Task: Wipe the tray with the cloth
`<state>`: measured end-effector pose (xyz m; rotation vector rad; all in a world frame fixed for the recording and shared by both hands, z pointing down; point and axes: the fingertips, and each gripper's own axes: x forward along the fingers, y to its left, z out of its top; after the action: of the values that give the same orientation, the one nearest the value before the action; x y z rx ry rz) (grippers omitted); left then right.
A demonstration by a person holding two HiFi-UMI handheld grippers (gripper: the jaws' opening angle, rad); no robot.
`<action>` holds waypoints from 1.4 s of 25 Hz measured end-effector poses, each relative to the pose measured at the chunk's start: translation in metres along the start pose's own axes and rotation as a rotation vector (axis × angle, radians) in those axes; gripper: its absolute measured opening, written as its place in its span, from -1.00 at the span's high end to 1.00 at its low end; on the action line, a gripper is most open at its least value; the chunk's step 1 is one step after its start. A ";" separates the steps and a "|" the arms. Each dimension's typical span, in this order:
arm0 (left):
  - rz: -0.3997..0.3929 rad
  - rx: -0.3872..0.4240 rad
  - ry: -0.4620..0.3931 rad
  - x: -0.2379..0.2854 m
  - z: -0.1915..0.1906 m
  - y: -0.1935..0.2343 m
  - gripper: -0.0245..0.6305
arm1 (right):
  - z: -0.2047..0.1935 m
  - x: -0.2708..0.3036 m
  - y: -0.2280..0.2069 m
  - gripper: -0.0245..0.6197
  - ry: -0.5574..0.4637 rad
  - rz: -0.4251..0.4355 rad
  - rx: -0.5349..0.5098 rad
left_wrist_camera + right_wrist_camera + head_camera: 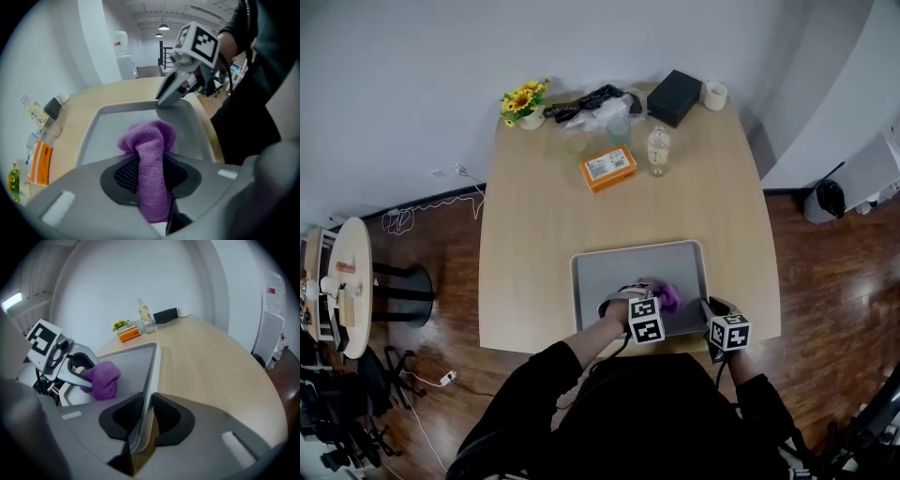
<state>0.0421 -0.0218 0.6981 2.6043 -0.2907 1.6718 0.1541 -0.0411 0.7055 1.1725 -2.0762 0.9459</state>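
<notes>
A grey tray [609, 272] lies at the near edge of the light wooden table. My left gripper [649, 302] is shut on a purple cloth [667, 295], which rests bunched on the tray floor near its front right part. In the left gripper view the cloth [150, 159] runs between the dark pads down onto the tray [103, 136]. My right gripper [712, 323] is shut on the tray's right rim [152, 380], which stands between its two pads. The right gripper view shows the cloth [104, 378] and the left gripper [82, 376] to the left.
At the far end of the table stand an orange box [608, 169], a clear bottle [657, 150], a glass [618, 128], a black box [675, 97], a roll of tape [714, 95], cables [591, 100] and a flower pot [528, 103]. A small round table [347, 281] stands left.
</notes>
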 end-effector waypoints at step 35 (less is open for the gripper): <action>-0.074 0.026 0.014 -0.038 -0.074 -0.071 0.66 | 0.007 0.006 -0.003 0.70 0.001 -0.024 -0.006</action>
<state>-0.0271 0.0628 0.7001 2.5862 -0.1710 1.6798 0.1529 -0.0510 0.7066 1.1917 -2.0581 0.9284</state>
